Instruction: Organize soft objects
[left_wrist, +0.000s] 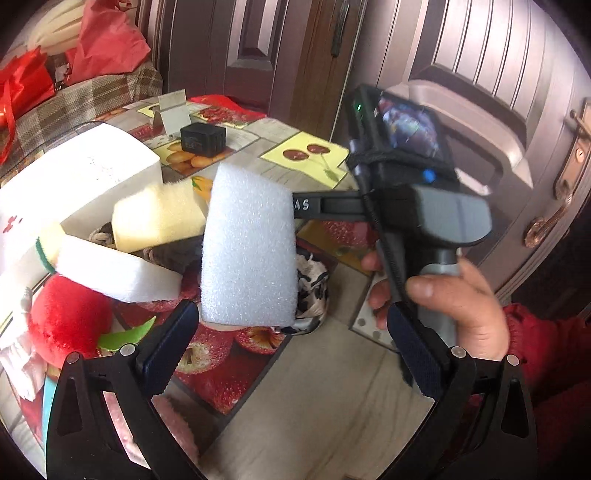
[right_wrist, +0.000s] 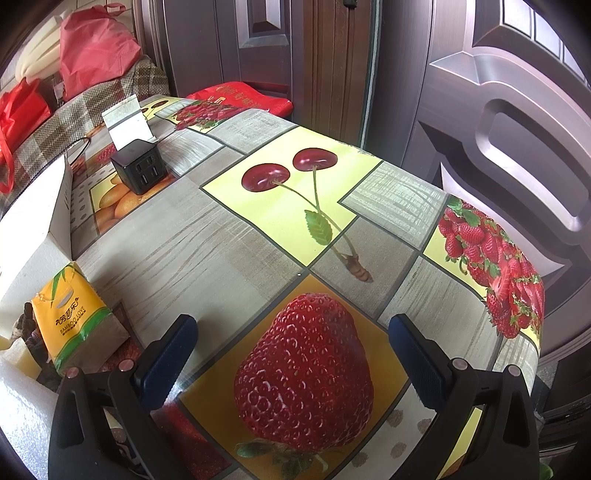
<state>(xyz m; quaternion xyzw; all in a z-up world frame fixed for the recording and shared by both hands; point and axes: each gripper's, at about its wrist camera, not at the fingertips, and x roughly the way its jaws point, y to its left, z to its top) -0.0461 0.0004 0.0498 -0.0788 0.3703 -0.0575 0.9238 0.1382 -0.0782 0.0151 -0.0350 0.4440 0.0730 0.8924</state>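
In the left wrist view a white foam block (left_wrist: 249, 247) stands in front of my open, empty left gripper (left_wrist: 295, 347). Behind it lie a yellow sponge (left_wrist: 159, 218), a flat white sponge (left_wrist: 118, 269) and a red plush toy (left_wrist: 70, 321), beside a white box (left_wrist: 74, 177). The right gripper's body (left_wrist: 413, 206) is held in a hand to the right of the foam; its fingers are hidden behind the foam. In the right wrist view my right gripper (right_wrist: 291, 354) is open and empty over the fruit-print tablecloth (right_wrist: 295, 229). A yellow tissue pack (right_wrist: 74, 317) and white foam (right_wrist: 22, 398) lie at the left.
A black cube charger (right_wrist: 142, 170) and a small white stand (right_wrist: 127, 123) sit at the table's far side. A checked sofa (right_wrist: 74, 110) with red bags (right_wrist: 94, 44) is behind. Dark wooden doors (right_wrist: 498, 110) close off the right. A leopard-print cloth (left_wrist: 312, 288) lies behind the foam.
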